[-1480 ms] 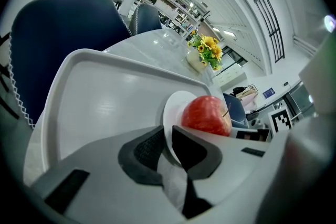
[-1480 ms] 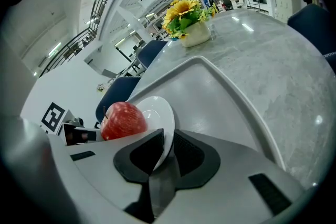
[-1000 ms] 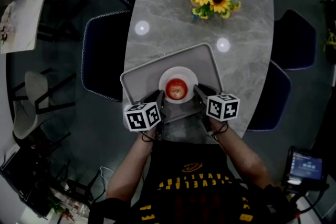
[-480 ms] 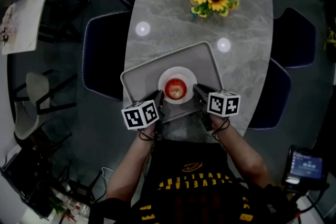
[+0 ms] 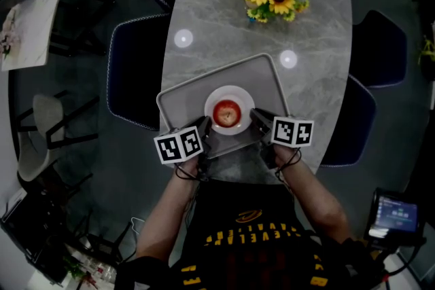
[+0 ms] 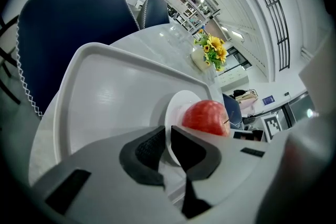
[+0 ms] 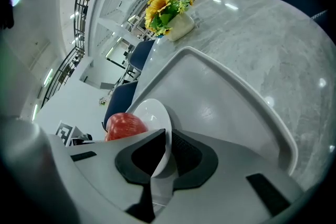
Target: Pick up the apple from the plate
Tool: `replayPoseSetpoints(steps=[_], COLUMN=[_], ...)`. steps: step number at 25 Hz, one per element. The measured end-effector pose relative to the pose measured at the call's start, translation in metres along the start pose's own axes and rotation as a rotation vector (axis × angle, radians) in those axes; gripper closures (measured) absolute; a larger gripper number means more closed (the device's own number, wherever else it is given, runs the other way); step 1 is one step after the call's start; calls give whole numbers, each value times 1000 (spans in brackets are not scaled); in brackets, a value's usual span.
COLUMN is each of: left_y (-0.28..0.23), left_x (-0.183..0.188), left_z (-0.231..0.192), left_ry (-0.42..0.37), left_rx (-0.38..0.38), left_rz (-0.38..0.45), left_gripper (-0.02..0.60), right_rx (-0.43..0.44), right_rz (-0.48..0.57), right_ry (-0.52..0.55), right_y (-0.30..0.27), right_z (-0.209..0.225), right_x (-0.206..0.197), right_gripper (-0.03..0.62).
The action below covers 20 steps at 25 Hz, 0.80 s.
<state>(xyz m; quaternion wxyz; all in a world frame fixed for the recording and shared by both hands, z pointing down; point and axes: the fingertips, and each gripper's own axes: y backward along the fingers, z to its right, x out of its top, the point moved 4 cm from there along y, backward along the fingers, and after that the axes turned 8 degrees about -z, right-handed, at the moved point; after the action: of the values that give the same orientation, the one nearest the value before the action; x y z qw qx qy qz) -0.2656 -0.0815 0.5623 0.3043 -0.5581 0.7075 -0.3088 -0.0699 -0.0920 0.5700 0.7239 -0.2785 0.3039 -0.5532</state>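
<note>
— How are the jaws set?
— The left gripper (image 6: pixel 169 136) is clamped on the rim of the plate (image 6: pixel 176 105), with only a narrow gap left. The right gripper (image 7: pixel 169 140) has just been closing its jaws, and the opposite rim is pinched between them.
— And the containers?
— The apple (image 5: pixel 227 113) is seen on the plate at centre frame, and the plate is set in the tray (image 5: pixel 182 95).

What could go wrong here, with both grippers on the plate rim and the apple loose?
1. The apple sits loose on the plate. If the plate is lifted unevenly, the apple may roll off onto the tray.
2. The left gripper and right gripper each pinch only the thin rim, and the right jaws have just been closing on it. The plate could slip or tip.
3. Neither gripper holds the apple.
</note>
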Motion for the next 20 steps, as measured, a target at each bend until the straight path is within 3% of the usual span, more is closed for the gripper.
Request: replayPoseSetpoints(steps=[20], left_y=[-5], left_x=[2], left_z=[15], left_ry=[-15], left_rx=[-21], left_rz=[-16], left_gripper=[543], right_rx=[53], right_rz=[34], right_ry=[-65], right_y=[12], right_z=[9], right_x=[4], right_gripper=[553])
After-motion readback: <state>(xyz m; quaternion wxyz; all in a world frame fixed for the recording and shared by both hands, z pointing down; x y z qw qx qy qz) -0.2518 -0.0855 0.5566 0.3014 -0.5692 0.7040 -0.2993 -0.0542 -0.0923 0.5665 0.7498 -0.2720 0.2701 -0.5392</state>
